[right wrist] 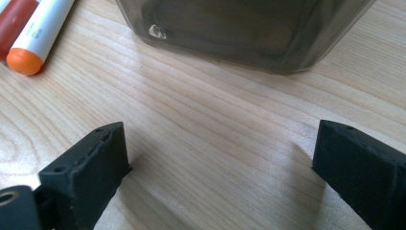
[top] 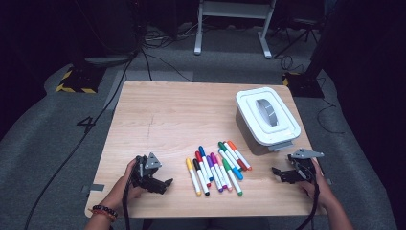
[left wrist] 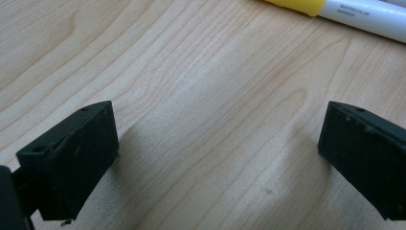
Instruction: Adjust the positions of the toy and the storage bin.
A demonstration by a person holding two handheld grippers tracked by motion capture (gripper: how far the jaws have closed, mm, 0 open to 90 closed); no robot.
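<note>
Several coloured markers point(top: 218, 167) lie side by side near the front middle of the wooden table point(top: 182, 115). A lidded box point(top: 266, 120) with a white lid stands at the right. My left gripper point(top: 163, 185) rests open on the table left of the markers, nothing between its jaws; the yellow marker point(left wrist: 344, 9) lies just ahead of it. My right gripper point(top: 278, 173) rests open at the front right, pointing toward the markers. The box's dark wall point(right wrist: 239, 28) is close in front of it, and an orange-capped marker point(right wrist: 36, 40) lies to its left.
The table stands on grey carpet with cables point(top: 95, 120) trailing at the left. White desk legs point(top: 230, 28) stand behind the table. A yellow-black striped base point(top: 76, 79) sits at the back left. Bare wood spreads over the table's left and back.
</note>
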